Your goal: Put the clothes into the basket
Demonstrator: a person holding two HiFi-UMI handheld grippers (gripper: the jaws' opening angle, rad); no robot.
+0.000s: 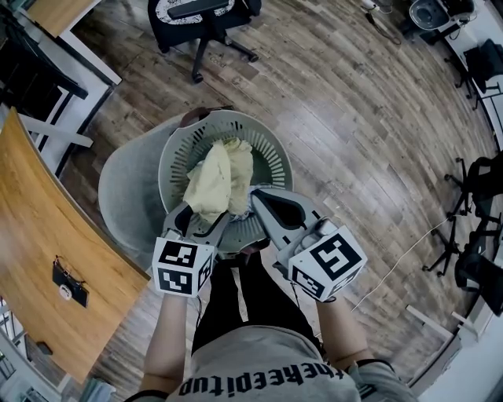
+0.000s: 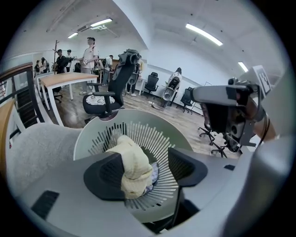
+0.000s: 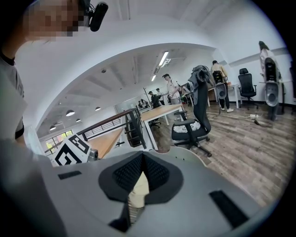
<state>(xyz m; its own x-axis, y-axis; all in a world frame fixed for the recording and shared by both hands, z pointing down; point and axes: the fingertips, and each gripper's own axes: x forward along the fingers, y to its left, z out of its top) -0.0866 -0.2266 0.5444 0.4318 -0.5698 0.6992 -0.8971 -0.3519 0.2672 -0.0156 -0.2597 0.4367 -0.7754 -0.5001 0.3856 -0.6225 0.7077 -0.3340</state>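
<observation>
**Operator:** Report the supporting surface and the room.

**Technician:** The basket, grey with a slotted wall, sits on a grey upholstered seat, which shows past the basket at its 9 o'clock in the head view. Wood-plank floor covers the area from 12 o'clock round to 4 o'clock. A wooden tabletop lies at 8 o'clock. A black office chair stands at 12 o'clock. The left gripper view shows an open office with strip lights on the ceiling and people standing by desks far behind.

**Operator:** Location of the clothes?

**Technician:** The yellow cloth lies bunched inside the basket, with a pale blue-white scrap just under its 5 o'clock edge.

**Operator:** Left gripper status?

**Technician:** Jaws are spread wide over the basket. The cloth rests against one pad and stands clear of the other, so nothing is clamped.

**Operator:** Right gripper status?

**Technician:** Jaws are closed, with the pad tips meeting. The cloth shows through the gap behind the tips. No fabric is visible pinched at the tips themselves. The gripper's nose is at the cloth's 4 o'clock edge.
</observation>
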